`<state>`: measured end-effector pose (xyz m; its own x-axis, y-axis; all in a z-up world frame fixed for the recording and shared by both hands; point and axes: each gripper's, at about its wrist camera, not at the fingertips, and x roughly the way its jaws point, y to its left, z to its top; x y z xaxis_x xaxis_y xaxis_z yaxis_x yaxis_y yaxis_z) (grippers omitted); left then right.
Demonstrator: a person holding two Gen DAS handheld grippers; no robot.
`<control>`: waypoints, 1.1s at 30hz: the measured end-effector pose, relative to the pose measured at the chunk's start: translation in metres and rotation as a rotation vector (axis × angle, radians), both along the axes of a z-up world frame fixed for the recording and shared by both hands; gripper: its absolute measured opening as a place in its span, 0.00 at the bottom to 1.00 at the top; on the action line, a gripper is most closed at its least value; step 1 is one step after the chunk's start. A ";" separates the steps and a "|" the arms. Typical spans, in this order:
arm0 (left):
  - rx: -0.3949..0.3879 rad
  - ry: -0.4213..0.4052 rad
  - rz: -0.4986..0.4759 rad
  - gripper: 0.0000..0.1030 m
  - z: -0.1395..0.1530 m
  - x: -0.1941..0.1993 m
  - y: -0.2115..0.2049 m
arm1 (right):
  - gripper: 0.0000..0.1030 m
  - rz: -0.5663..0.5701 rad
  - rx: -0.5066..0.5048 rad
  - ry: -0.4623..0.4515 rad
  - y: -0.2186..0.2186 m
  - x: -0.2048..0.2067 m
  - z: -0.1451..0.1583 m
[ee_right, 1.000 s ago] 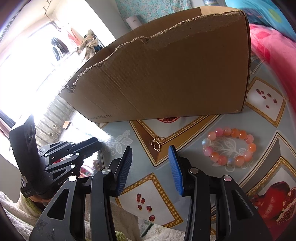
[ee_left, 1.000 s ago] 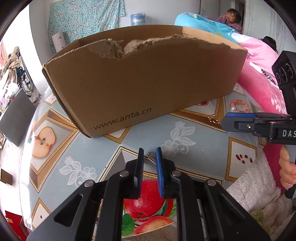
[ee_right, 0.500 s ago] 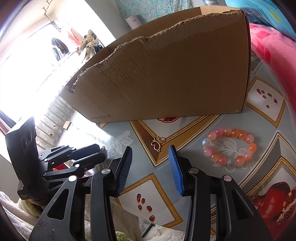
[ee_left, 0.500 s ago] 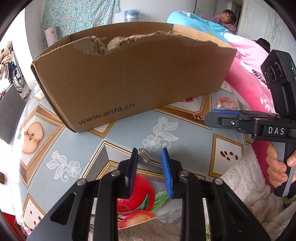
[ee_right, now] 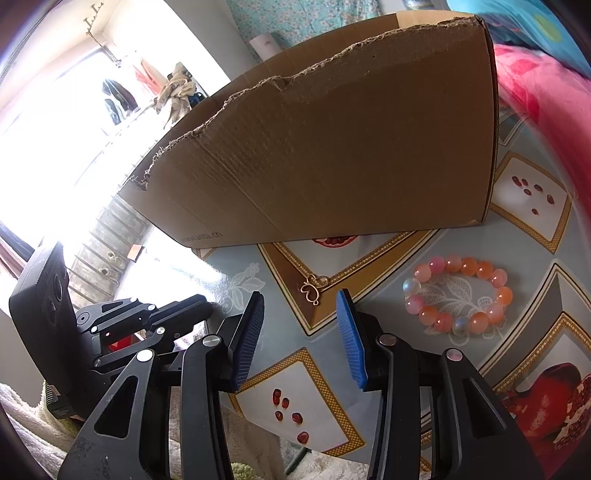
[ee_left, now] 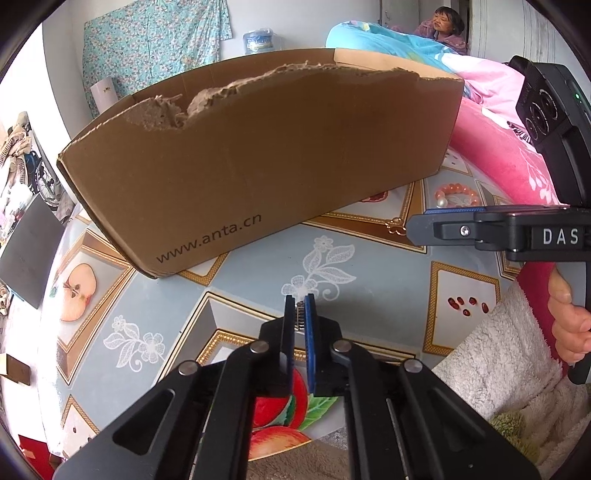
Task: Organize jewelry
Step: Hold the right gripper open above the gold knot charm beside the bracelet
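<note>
My left gripper (ee_left: 300, 301) is shut on a small silver ribbed piece of jewelry (ee_left: 300, 316), held just above the tablecloth in front of the torn cardboard box (ee_left: 258, 166). My right gripper (ee_right: 301, 299) is open and empty, hovering just short of a small gold charm (ee_right: 313, 288) on the cloth. A pink and orange bead bracelet (ee_right: 458, 293) lies to its right. In the left wrist view the bracelet (ee_left: 456, 195) and charm (ee_left: 396, 225) lie near the box's right corner, by the right gripper's finger (ee_left: 443, 227).
The box (ee_right: 332, 147) fills the back of the fruit-patterned tablecloth (ee_left: 369, 266). A pink blanket (ee_left: 495, 140) borders the table on the right. A fluffy white sleeve (ee_left: 498, 354) is at the near edge. A person (ee_left: 441, 24) sits far back.
My left gripper opened around the small silver piece on the cloth, then closed on it. The right gripper has stayed open and still.
</note>
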<state>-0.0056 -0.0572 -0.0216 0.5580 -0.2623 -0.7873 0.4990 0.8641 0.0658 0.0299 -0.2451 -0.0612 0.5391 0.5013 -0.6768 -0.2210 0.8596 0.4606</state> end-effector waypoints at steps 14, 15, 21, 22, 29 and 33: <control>-0.059 -0.043 0.060 0.04 0.018 0.006 0.022 | 0.39 -0.017 -0.048 -0.020 0.000 -0.002 0.004; -0.058 -0.048 0.063 0.04 0.019 0.006 0.023 | 0.39 -0.017 -0.060 -0.025 0.001 -0.003 0.005; -0.078 -0.042 0.066 0.04 0.016 0.006 0.023 | 0.39 0.000 -0.175 -0.067 0.013 -0.003 0.011; -0.079 -0.040 0.066 0.04 0.015 0.005 0.022 | 0.39 0.002 -0.186 -0.068 0.015 -0.002 0.012; -0.101 -0.041 0.075 0.04 0.013 0.004 0.026 | 0.39 0.010 -0.231 -0.054 0.035 0.009 0.009; -0.108 -0.037 0.081 0.04 0.012 0.006 0.029 | 0.38 -0.003 -0.291 -0.070 0.050 0.013 0.007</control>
